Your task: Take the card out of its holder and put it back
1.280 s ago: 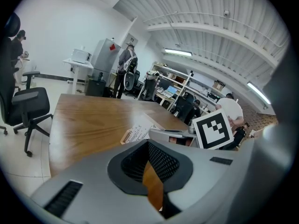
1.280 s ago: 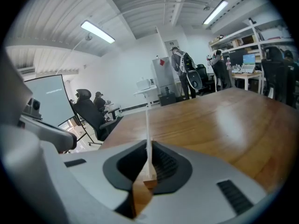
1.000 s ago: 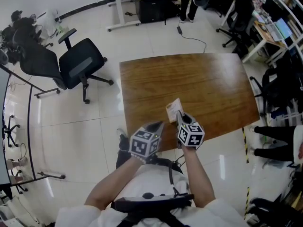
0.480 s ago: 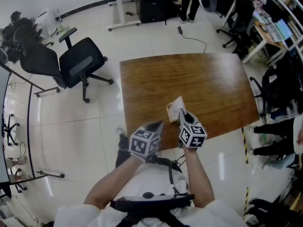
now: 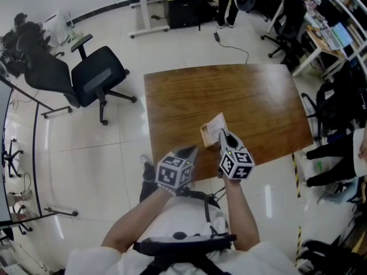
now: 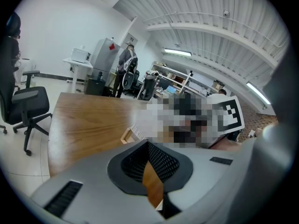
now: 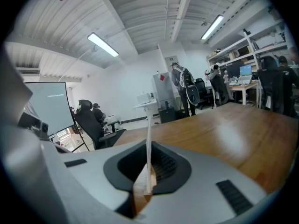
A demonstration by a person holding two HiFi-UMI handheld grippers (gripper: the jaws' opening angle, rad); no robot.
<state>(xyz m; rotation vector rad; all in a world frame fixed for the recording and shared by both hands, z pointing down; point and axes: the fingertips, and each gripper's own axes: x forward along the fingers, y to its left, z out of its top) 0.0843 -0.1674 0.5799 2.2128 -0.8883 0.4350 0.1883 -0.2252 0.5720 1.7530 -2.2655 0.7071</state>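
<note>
Two bare forearms reach forward from the person's body, side by side, over the near edge of the wooden table [image 5: 252,96]. The right gripper [image 5: 223,135] is pushed a little further out and points at the card holder [image 5: 206,137]. The left gripper [image 5: 192,151] hangs just beside it, to the holder's near left, touching nothing.

The right jaws pinch the white card [image 5: 218,122], which shows edge-on as a thin upright line between them in the right gripper view. The card's lower edge sits down in the small pale wooden holder, so it is in its slot, leaning slightly. Whether the holder rests flat on the table cannot be told.

The left jaws are drawn all but together, with only a narrow slit of table showing and nothing in it.

A black office chair [image 5: 94,76] stands on the floor, well apart.
</note>
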